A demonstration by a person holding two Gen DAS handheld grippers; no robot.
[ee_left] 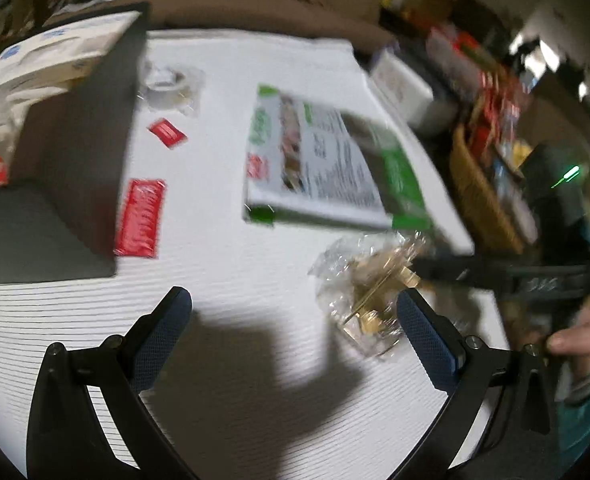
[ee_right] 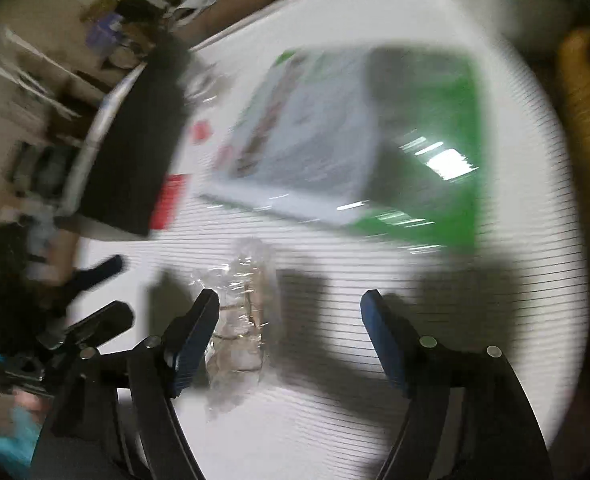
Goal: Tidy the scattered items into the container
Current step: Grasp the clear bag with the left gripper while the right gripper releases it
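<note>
Left wrist view: clear crinkly bag [ee_left: 369, 300] of brass bits lies on the white table [ee_left: 255, 360] at 3 o'clock, touching the left gripper [ee_left: 295, 322]'s right pad. Probably light, slippery, floppy film over hard parts; pinch the bunched middle. Left jaws spread, empty. Right gripper [ee_right: 291, 332] spread too, bag [ee_right: 239, 320] just inside its left pad. Grey container [ee_left: 75, 152] at 10 o'clock.

A white table [ee_left: 223, 360] with fine ribbed lines carries a dark grey container [ee_left: 83, 152], a flat green-and-white box [ee_left: 327, 164], two red packets [ee_left: 141, 218] [ee_left: 167, 132], a tape roll in clear wrap [ee_left: 167, 84], and a crinkled clear bag of brass parts [ee_left: 371, 292] near the front.
</note>
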